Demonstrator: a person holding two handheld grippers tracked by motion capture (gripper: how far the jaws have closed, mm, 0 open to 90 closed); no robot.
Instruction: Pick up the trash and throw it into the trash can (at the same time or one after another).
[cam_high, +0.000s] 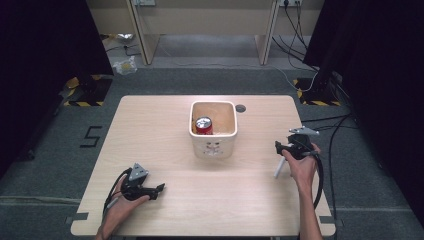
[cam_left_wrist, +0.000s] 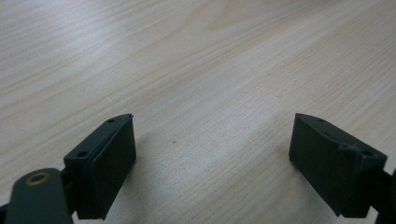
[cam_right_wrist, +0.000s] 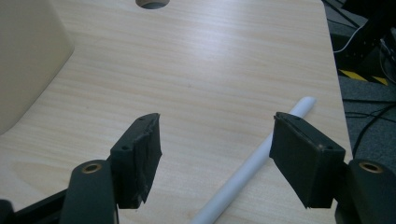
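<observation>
Red drink can (cam_high: 203, 125) sits in the cream square ceramic bin (cam_high: 213, 147), while the right gripper (cam_right_wrist: 217, 151), jaws wide and empty, hovers over the untouched white plastic tube (cam_right_wrist: 254, 165); left gripper (cam_left_wrist: 212, 163) gapes idle.

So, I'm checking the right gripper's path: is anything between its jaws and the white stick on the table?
Nothing: in the right gripper view the right gripper hangs open over bare table, with the white stick passing just under its right-hand jaw.

Left hand-held gripper (cam_high: 159, 189) and right hand-held gripper (cam_high: 278, 146), both jaws apart
</observation>
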